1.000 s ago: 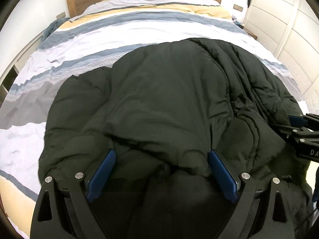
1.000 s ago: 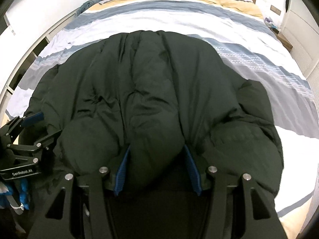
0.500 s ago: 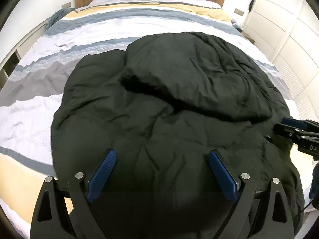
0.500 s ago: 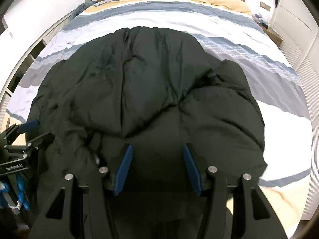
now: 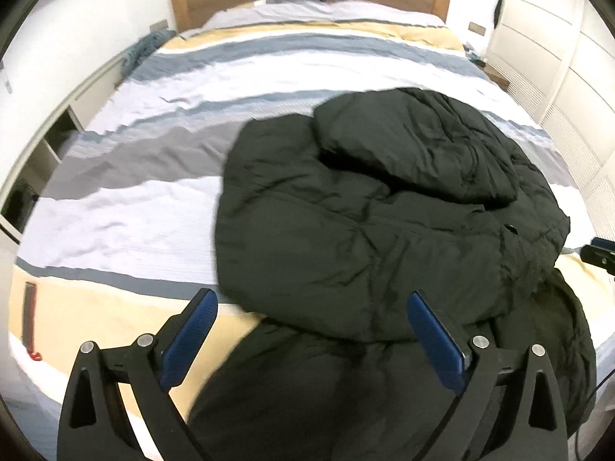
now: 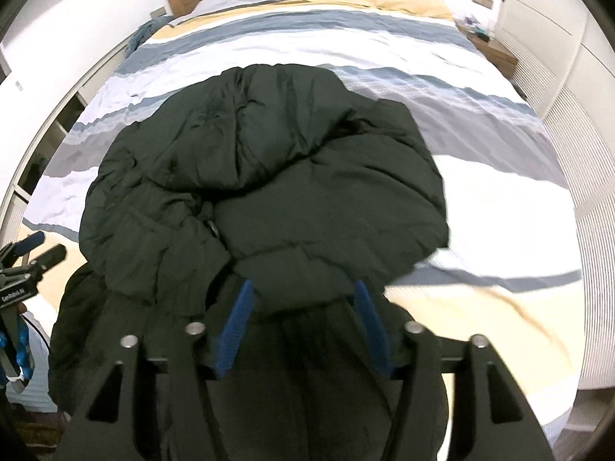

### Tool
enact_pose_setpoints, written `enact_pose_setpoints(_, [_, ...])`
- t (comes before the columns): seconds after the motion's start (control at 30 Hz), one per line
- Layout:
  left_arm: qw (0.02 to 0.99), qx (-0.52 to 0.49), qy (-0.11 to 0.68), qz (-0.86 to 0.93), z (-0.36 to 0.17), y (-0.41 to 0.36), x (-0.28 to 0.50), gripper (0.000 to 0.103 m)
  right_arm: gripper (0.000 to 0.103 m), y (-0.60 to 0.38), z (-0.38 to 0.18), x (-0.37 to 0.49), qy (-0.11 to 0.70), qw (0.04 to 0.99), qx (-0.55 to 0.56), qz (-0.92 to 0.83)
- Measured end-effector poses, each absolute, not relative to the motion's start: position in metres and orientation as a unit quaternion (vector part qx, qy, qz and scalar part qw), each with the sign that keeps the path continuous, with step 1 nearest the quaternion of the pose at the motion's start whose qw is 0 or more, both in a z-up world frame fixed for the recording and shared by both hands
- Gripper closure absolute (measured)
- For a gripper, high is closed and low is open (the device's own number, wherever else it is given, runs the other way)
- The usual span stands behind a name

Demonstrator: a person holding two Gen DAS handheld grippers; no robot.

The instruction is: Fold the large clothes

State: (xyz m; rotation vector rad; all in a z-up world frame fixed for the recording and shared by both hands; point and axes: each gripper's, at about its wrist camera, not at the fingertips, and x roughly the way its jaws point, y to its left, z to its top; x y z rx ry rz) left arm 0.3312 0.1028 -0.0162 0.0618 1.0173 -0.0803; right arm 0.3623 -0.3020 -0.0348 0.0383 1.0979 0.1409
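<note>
Jacket (image 5: 384, 230) beyond spread fingers (image 5: 188, 330)

Black-framed left tool (image 5: 311, 330) carries blue pads (image 5: 436, 342) and silver screws (image 5: 480, 342).

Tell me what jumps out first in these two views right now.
A big black puffer jacket lies bunched on the striped duvet, its near part hanging off the foot of the bed. The left tool is wide open just short of it; the right tool has jacket fabric between its blue pads.
</note>
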Motion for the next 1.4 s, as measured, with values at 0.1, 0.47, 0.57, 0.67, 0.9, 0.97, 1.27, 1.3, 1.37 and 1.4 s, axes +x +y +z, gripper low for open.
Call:
enact_pose_setpoints(0.1, [0.873, 0.034, 0.486, -0.023, -0.011, 0.117, 0.329, 0.003, 0.041, -0.309, -0.031, 0.355, 0.529, 0.846, 0.031, 0.059])
enact_pose_setpoints(0.47, [0.866, 0.005, 0.499, 0.024, -0.008, 0.172, 0.312, 0.001, 0.04, -0.326, -0.031, 0.34, 0.557, 0.829, 0.04, 0.035])
enact_pose_setpoints(0.57, [0.858, -0.018, 0.513, 0.02, -0.016, 0.192, 0.306, 0.001, 0.04, -0.326, -0.034, 0.338, 0.566, 0.823, 0.04, 0.039])
enact_pose_setpoints(0.67, [0.845, -0.047, 0.532, 0.014, -0.029, 0.217, 0.292, 0.001, 0.039, -0.327, -0.039, 0.332, 0.576, 0.816, 0.034, 0.041])
enact_pose_setpoints(0.9, [0.813, -0.08, 0.577, 0.013, -0.058, 0.266, 0.244, 0.001, 0.039, -0.342, -0.051, 0.313, 0.6, 0.799, 0.032, 0.032])
enact_pose_setpoints(0.97, [0.804, -0.081, 0.589, 0.015, -0.065, 0.272, 0.234, 0.001, 0.039, -0.349, -0.055, 0.306, 0.607, 0.793, 0.033, 0.027])
enact_pose_setpoints(1.27, [0.752, -0.115, 0.647, -0.059, -0.106, 0.267, 0.192, 0.001, 0.038, -0.384, -0.075, 0.277, 0.641, 0.765, 0.07, -0.003])
enact_pose_setpoints(1.3, [0.746, -0.123, 0.651, -0.065, -0.11, 0.266, 0.19, 0.001, 0.038, -0.389, -0.08, 0.272, 0.647, 0.759, 0.076, -0.007])
enact_pose_setpoints(1.37, [0.73, -0.148, 0.663, -0.075, -0.125, 0.268, 0.183, 0.001, 0.038, -0.396, -0.087, 0.265, 0.655, 0.751, 0.081, -0.012])
enact_pose_setpoints(1.4, [0.724, -0.157, 0.667, -0.079, -0.13, 0.269, 0.182, 0.001, 0.038, -0.4, -0.091, 0.26, 0.66, 0.746, 0.085, -0.014])
